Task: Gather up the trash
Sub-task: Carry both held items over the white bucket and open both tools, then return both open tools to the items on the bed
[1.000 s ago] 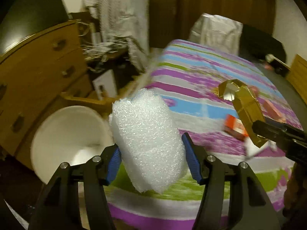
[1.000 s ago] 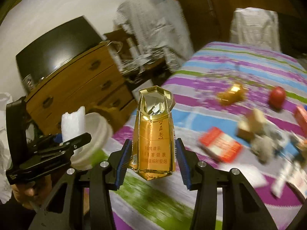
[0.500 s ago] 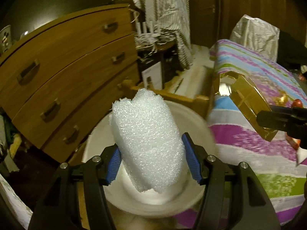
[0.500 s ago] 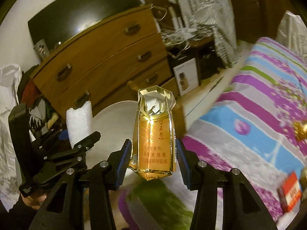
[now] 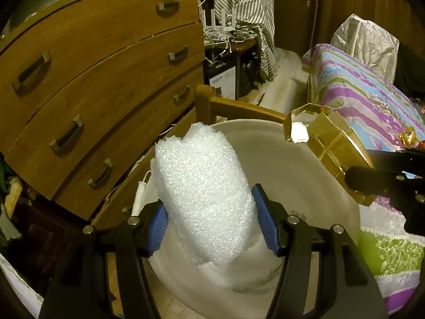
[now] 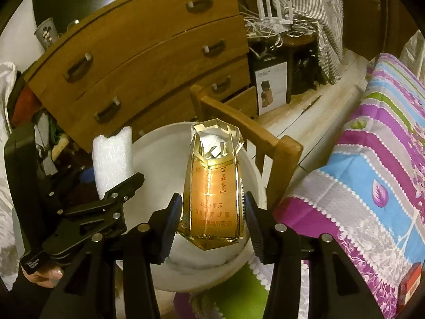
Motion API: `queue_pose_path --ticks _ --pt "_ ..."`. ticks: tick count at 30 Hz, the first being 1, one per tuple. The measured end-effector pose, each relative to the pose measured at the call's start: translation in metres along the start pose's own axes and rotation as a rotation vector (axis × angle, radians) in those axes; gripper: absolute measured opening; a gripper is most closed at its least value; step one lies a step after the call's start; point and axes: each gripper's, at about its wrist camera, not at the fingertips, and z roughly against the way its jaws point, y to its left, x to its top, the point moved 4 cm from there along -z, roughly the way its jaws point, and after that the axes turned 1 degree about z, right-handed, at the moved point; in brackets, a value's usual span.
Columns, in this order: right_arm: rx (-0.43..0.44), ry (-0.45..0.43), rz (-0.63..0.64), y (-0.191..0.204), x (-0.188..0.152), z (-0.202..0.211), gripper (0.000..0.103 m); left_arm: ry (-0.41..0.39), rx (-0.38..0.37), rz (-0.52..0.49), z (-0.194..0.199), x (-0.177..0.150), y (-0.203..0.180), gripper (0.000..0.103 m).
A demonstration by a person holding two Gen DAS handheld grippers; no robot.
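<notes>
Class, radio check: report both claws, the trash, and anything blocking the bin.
Left claw shut on white foam. Right claw shut on gold carton. Both above white bin. Nothing in the way.

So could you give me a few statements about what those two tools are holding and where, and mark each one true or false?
1. The left tool is clamped on a piece of white foam. True.
2. The right tool holds a red apple. False: it grips a gold cigarette pack with its top torn open.
3. Both items hang above a white bucket. True.
4. The foam already lies in the bucket. False: it is between the blue pads.
5. The chest of drawers has a drawer pulled wide open. False: the drawers in view look closed.
</notes>
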Motion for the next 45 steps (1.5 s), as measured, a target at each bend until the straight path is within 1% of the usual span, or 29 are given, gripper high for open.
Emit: queue_pose_path --ticks 9,17,20,21,22,23,26,28,31,34,36,39,42,43,45 --pt "-0.012 0.022 0.003 -0.003 0.003 -0.025 0.049 0.015 -0.007 -0.001 -0.014 -0.004 0.004 0.058" --pt "-0.006 0.015 0.015 -0.005 0.006 -0.025 0.050 0.014 -0.010 0.014 -0.016 -0.001 0.007 0.058" --pt "-0.002 0.010 0.019 -0.006 0.007 -0.024 0.052 0.012 -0.012 0.009 -0.016 0.003 0.006 0.058" --pt "-0.011 0.004 0.017 -0.007 0.007 -0.022 0.057 0.014 -0.007 0.001 -0.017 0.004 0.005 0.062" --pt "-0.020 -0.002 0.014 -0.009 0.008 -0.021 0.066 0.018 0.013 -0.001 -0.017 0.005 0.007 0.075" --pt "-0.018 -0.017 0.012 -0.011 0.009 -0.019 0.066 0.016 0.029 0.013 -0.017 0.005 0.010 0.079" --pt "-0.014 -0.019 0.018 -0.013 0.008 -0.016 0.066 0.023 0.013 0.050 -0.016 0.005 0.017 0.080" --pt "-0.021 -0.024 0.026 -0.013 0.008 -0.015 0.066 0.017 0.024 0.053 -0.015 0.005 0.020 0.080" --pt "-0.014 -0.031 0.016 -0.015 0.006 -0.012 0.063 0.020 0.014 0.059 -0.012 0.004 0.021 0.080" --pt "-0.018 -0.045 0.014 -0.017 0.002 -0.008 0.062 0.015 0.022 0.063 -0.009 0.002 0.020 0.080" --pt "-0.025 -0.072 0.009 -0.020 -0.002 0.000 0.062 0.005 0.012 0.071 -0.005 0.000 0.017 0.080" --pt "-0.055 -0.145 0.000 -0.025 -0.010 0.021 0.062 -0.004 0.012 0.070 0.001 -0.004 0.010 0.080" --pt "-0.154 -0.285 0.009 -0.033 -0.027 0.055 0.062 -0.044 0.026 0.064 0.015 -0.008 -0.002 0.080" --pt "-0.202 -0.352 0.015 -0.038 -0.037 0.073 0.062 -0.062 0.024 0.058 0.022 -0.009 -0.010 0.080" --pt "-0.267 -0.428 0.021 -0.047 -0.052 0.095 0.062 -0.095 0.009 0.041 0.035 -0.010 -0.028 0.081"
